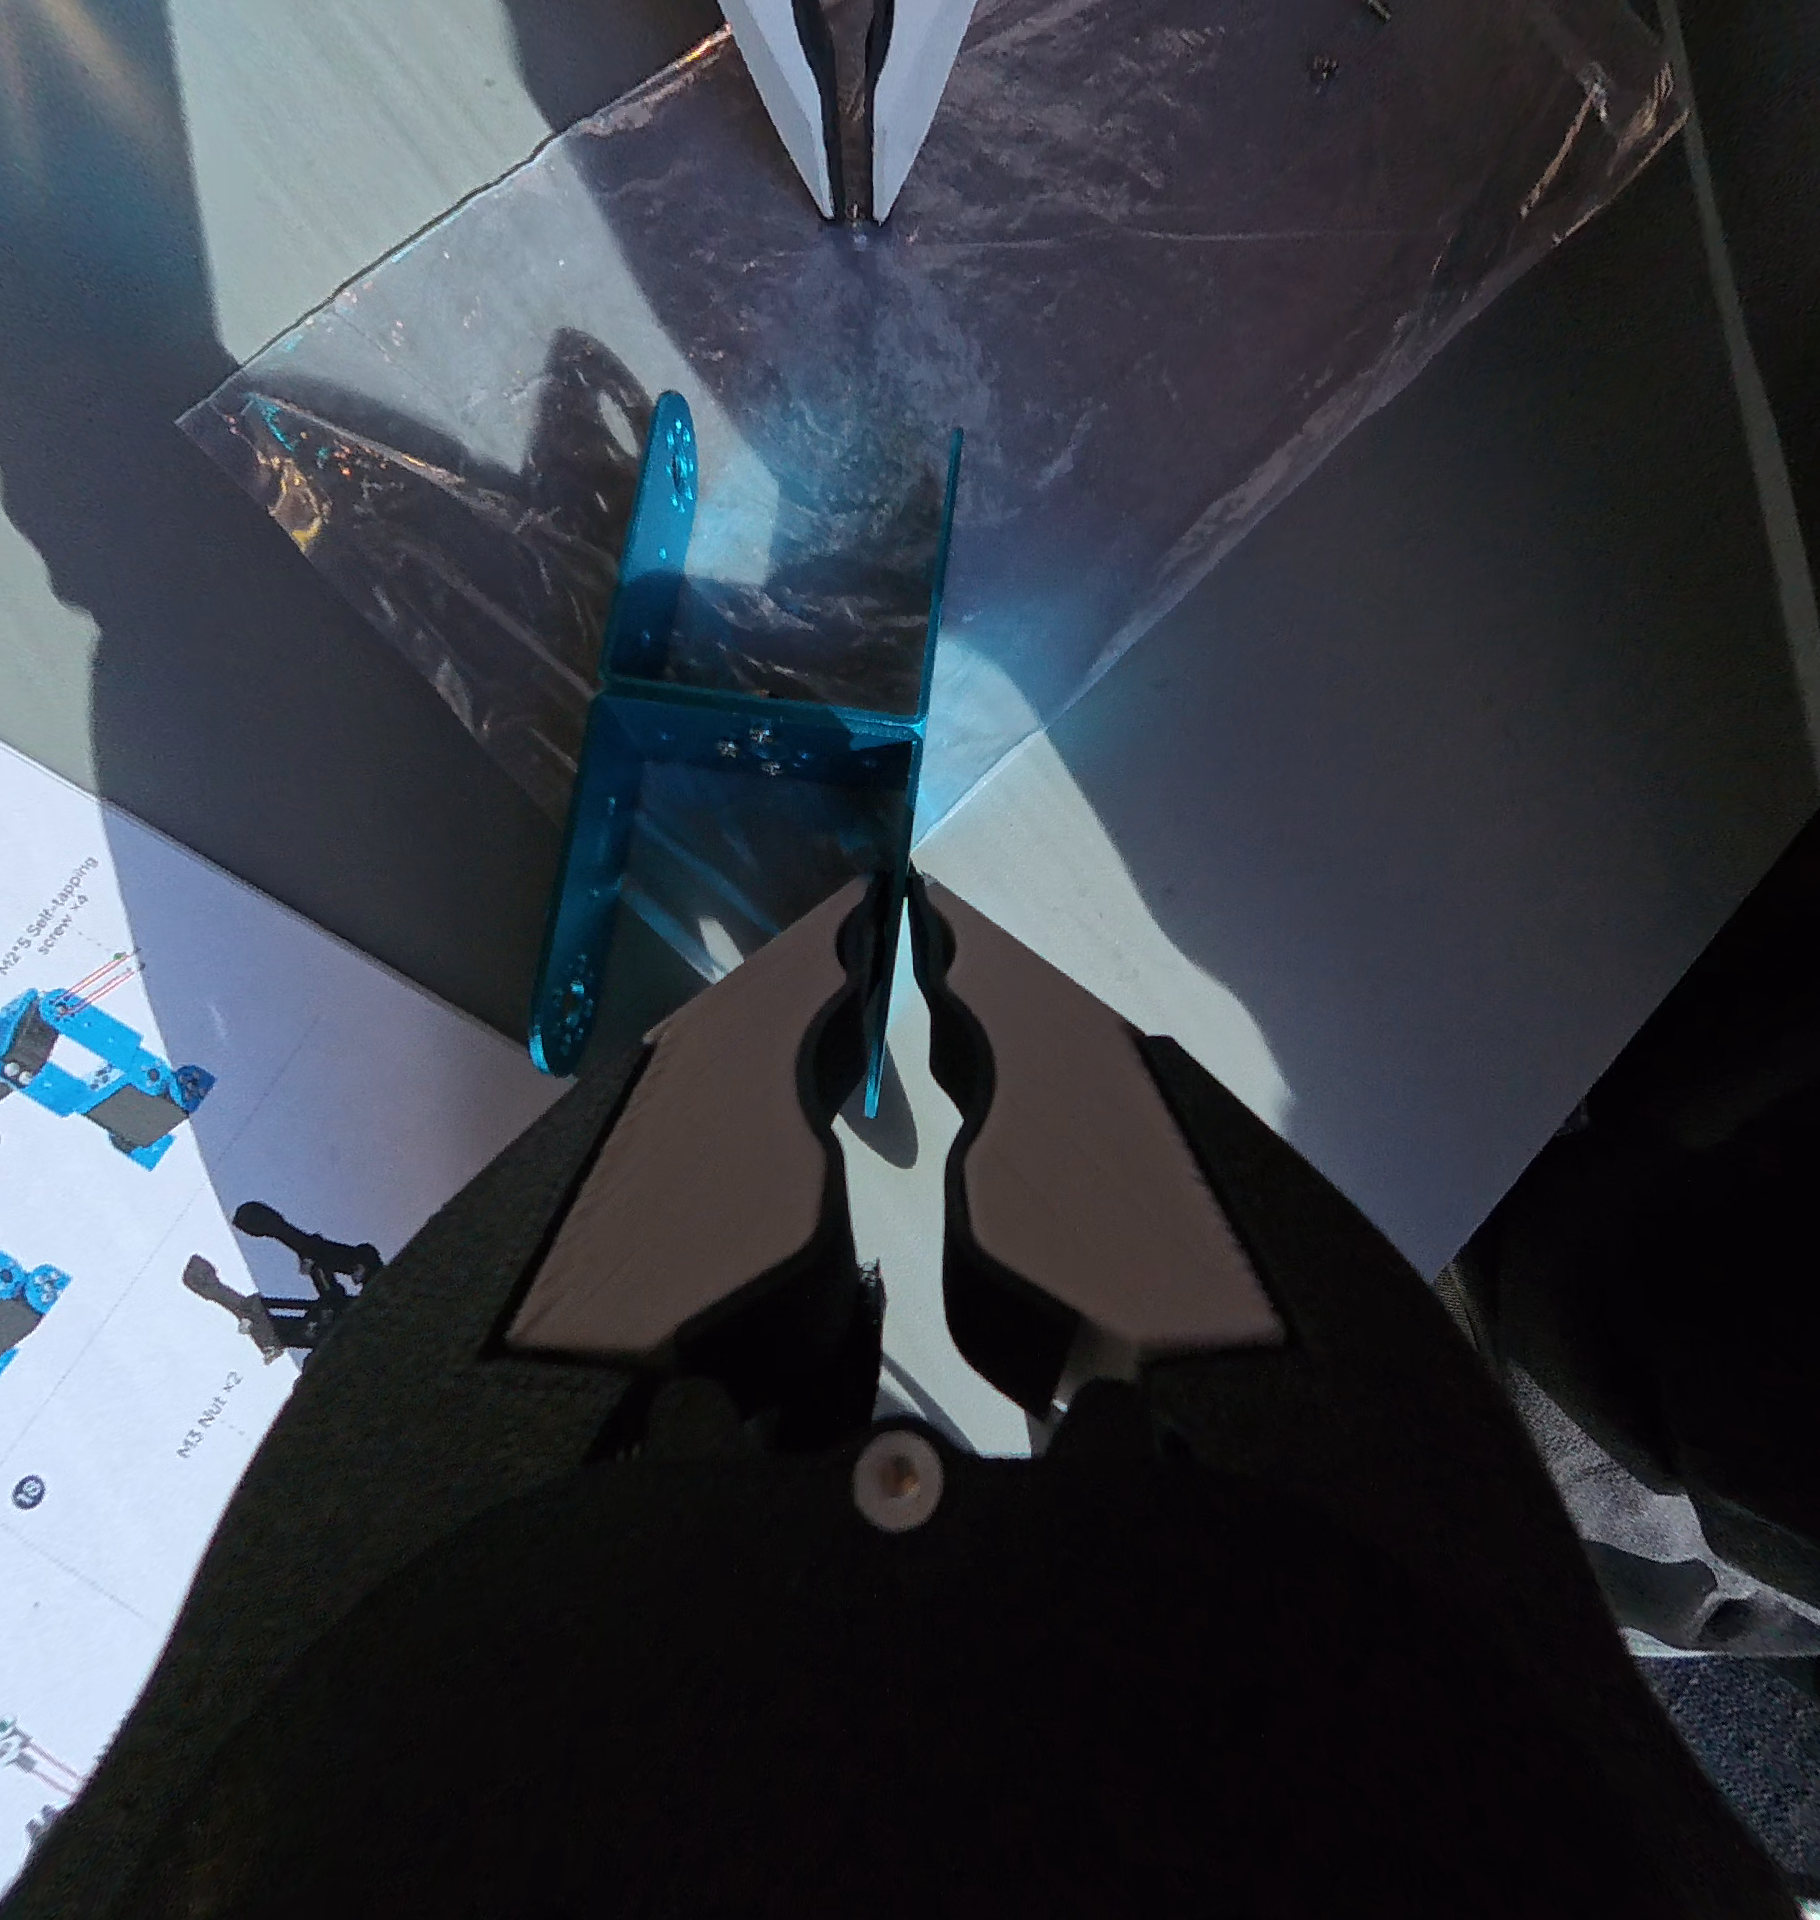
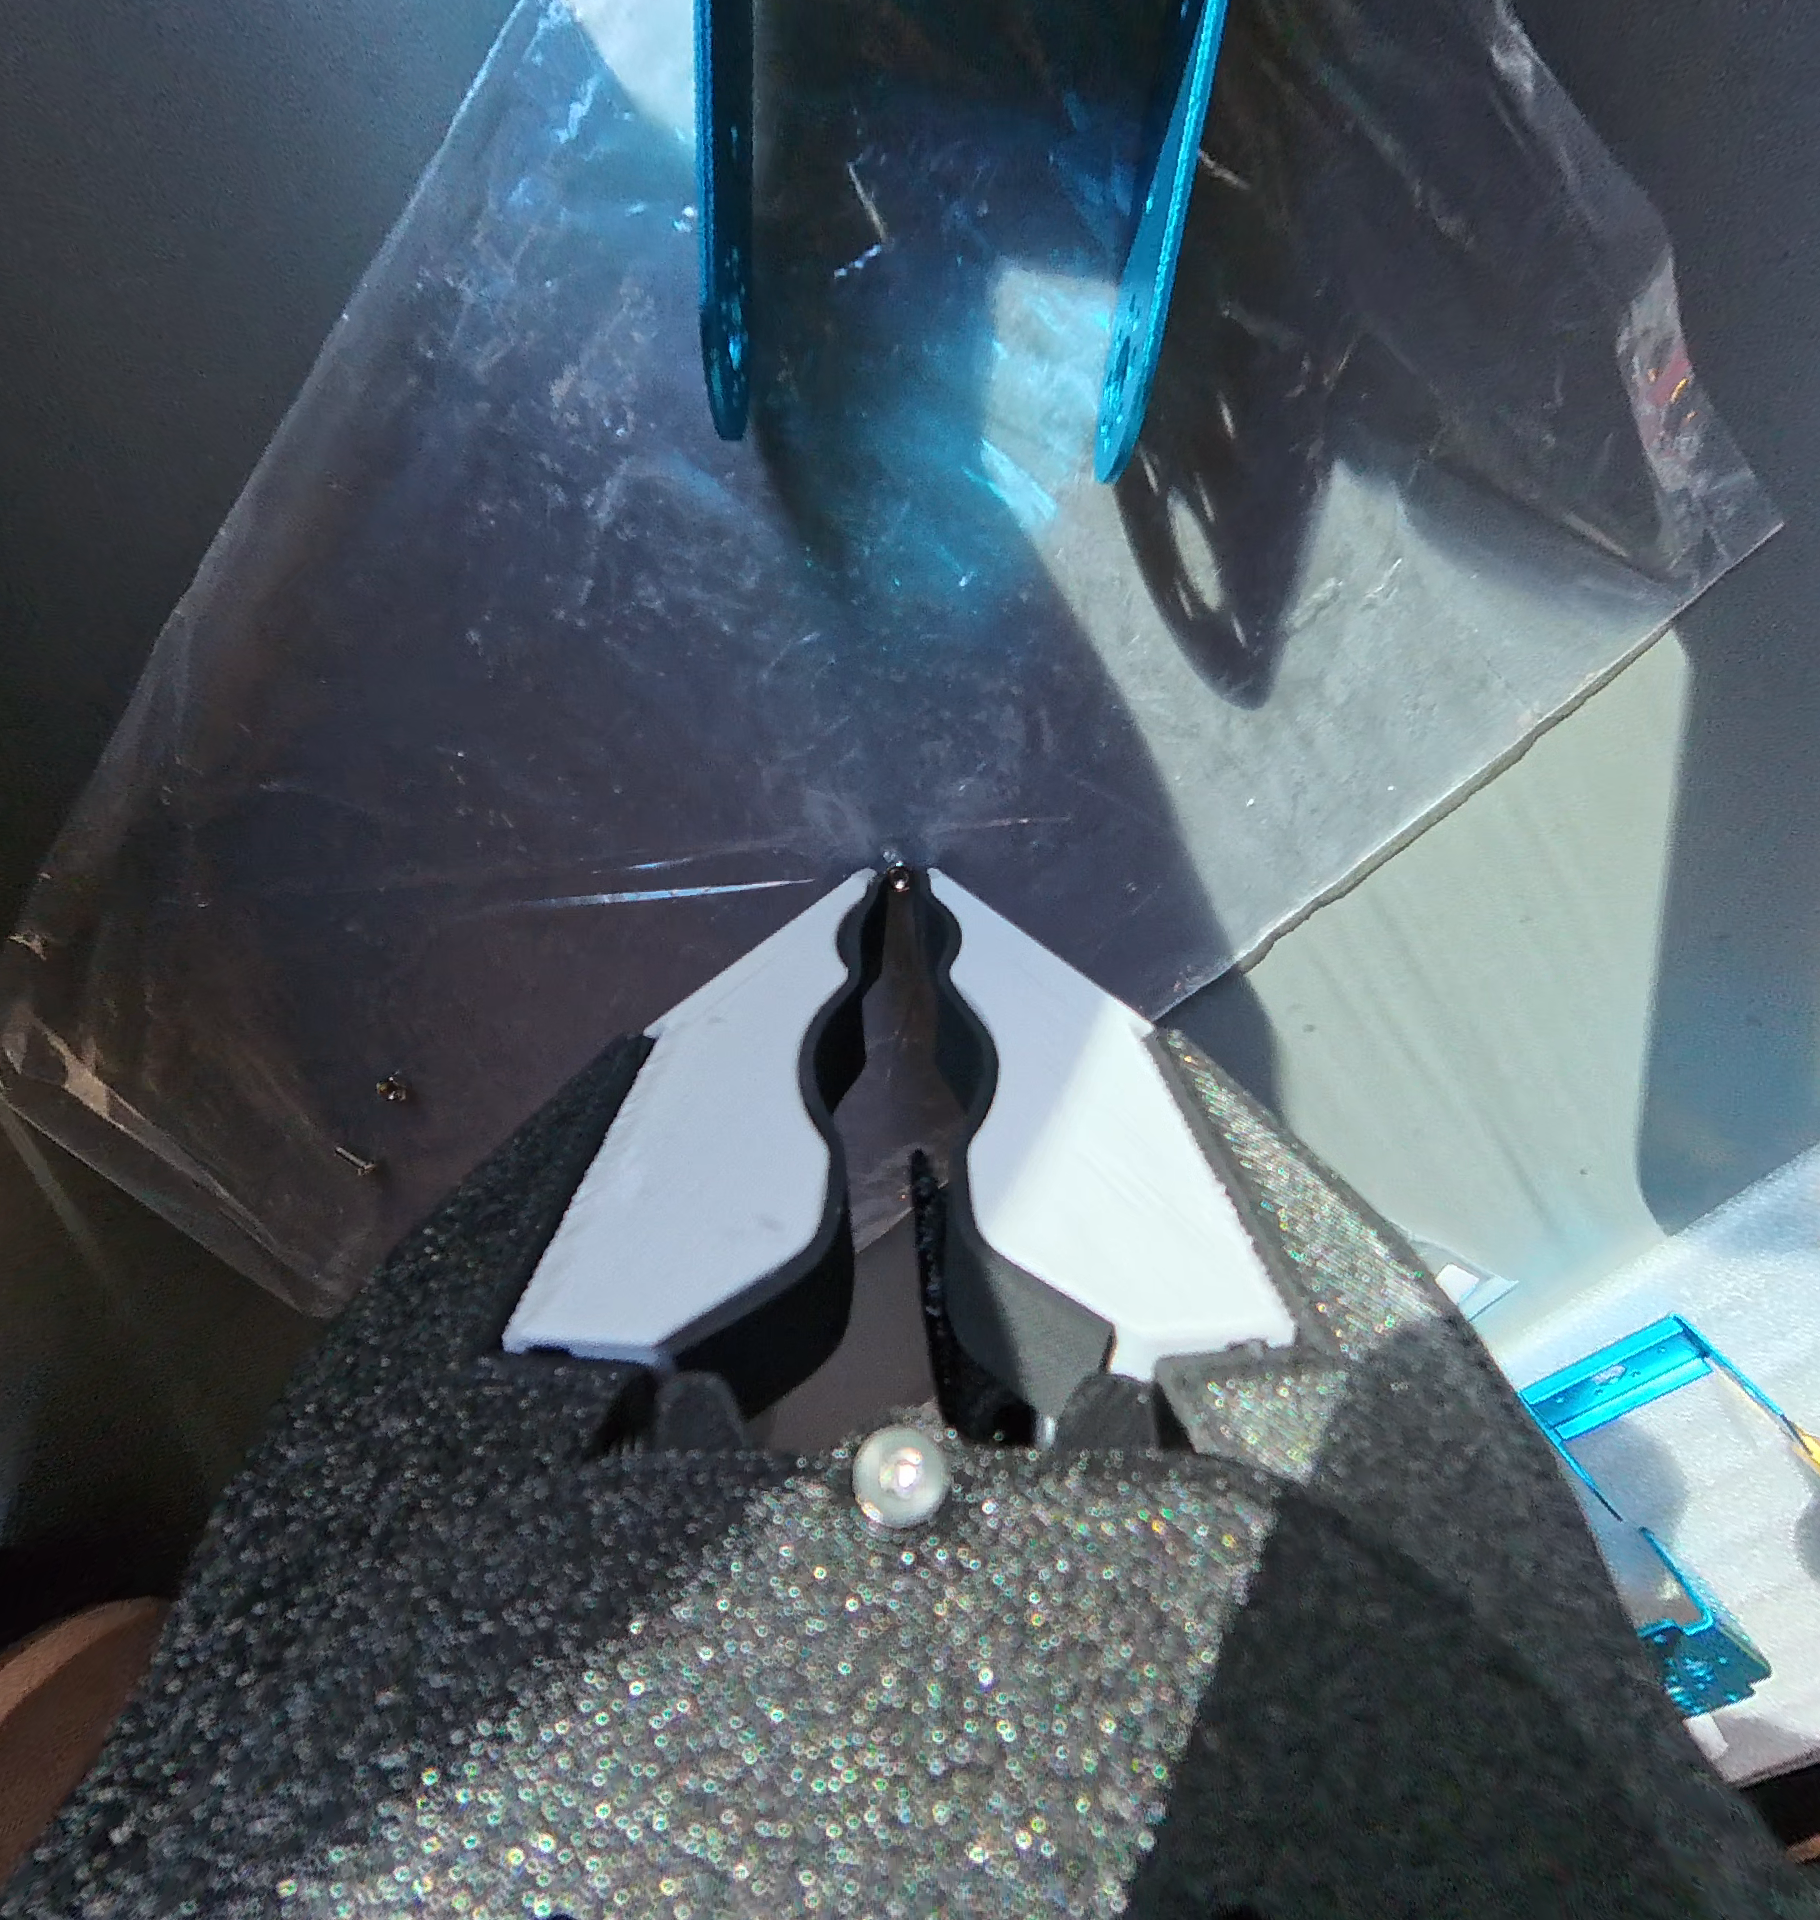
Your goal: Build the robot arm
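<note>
A blue metal bracket assembly (image 1: 760, 727), two U-shaped pieces joined back to back, stands on a clear plastic sheet (image 1: 1145, 416). My left gripper (image 1: 893, 894) is shut on the thin right-hand wall of the near U-piece. My right gripper (image 2: 895, 881) is shut on a tiny screw (image 2: 897, 879) at its fingertips, down on the plastic sheet (image 2: 470, 727). It also shows at the top of the left wrist view (image 1: 852, 213), beyond the bracket. The bracket's two far arms (image 2: 1155, 260) show at the top of the right wrist view.
A printed instruction sheet (image 1: 75, 1195) lies at the left. Small loose screws (image 2: 392, 1087) rest on the plastic sheet. A white foam tray (image 2: 1664, 1403) with blue metal parts and gold-tipped tools sits at the right. The table edge (image 1: 1758, 416) runs along the right. Spacing between my two grippers at the tips: around 15 cm.
</note>
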`<state>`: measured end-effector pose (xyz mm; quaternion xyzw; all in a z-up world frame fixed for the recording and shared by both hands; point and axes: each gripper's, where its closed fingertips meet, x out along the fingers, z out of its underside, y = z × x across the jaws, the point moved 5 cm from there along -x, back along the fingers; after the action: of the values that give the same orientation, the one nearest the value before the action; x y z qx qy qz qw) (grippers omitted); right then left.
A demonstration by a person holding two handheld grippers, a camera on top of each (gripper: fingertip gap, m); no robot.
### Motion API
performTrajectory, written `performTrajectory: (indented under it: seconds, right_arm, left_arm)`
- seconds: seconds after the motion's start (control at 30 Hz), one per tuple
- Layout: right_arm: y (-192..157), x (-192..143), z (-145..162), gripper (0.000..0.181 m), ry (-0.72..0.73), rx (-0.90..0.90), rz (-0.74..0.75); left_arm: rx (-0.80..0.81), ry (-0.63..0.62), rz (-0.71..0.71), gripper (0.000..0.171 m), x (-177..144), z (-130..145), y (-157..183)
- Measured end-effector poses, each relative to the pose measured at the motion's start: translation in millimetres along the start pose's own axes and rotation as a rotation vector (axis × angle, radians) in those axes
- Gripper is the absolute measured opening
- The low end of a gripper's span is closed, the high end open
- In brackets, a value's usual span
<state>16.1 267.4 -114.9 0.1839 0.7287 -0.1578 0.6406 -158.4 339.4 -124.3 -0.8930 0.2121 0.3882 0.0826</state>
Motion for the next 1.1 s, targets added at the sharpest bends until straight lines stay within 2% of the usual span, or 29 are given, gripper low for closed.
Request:
performTrajectory:
  seconds: [0.1, 0.17, 0.27, 0.3, 0.37, 0.47, 0.57, 0.67, 0.73, 0.8, 0.97, 1.1]
  right_arm:
    - [0, 0, 0, 0.004, 0.022, -0.008, 0.002]
    - [-2, -3, -2, 0.004, 0.090, -0.031, 0.007]
    - [3, -10, -10, 0.004, 0.244, -0.056, 0.038]
    - [6, -12, -14, 0.004, 0.309, -0.061, 0.058]
    - [9, -15, -26, 0.003, 0.440, -0.090, 0.085]
    - [9, -14, -45, 0.000, 0.614, -0.142, 0.136]
    - [6, -6, -59, 0.000, 0.695, -0.170, 0.128]
    - [5, 3, -51, 0.000, 0.587, -0.152, 0.073]
    - [6, -1, -47, 0.000, 0.514, -0.143, 0.100]
    - [-4, -2, -48, 0.000, 0.445, -0.161, 0.029]
    - [0, 6, -34, 0.000, 0.292, -0.137, -0.013]
    - [4, 6, -31, 0.000, 0.296, -0.092, -0.056]
  left_arm:
    - [0.004, -0.004, 0.000, 0.003, 0, 0, 0]
    - [0.002, 0.001, 0.003, 0.004, 0, -1, 0]
    - [-0.025, 0.055, 0.037, 0.034, -3, -8, 3]
    - [-0.034, 0.074, 0.038, 0.035, -4, -10, 2]
    - [-0.053, 0.107, 0.031, 0.048, -5, -15, -2]
    - [-0.073, 0.128, 0.039, 0.053, -2, -21, -3]
    - [-0.062, 0.099, 0.024, 0.054, 4, -19, -3]
    - [-0.058, 0.079, 0.010, 0.056, 8, -17, -4]
    - [-0.059, 0.072, 0.014, 0.056, 10, -15, -3]
    - [-0.054, 0.055, 0.010, 0.055, 13, -13, -4]
    - [-0.045, 0.040, -0.004, 0.047, 11, -12, -5]
    - [-0.047, 0.036, -0.016, 0.046, 8, -8, -4]
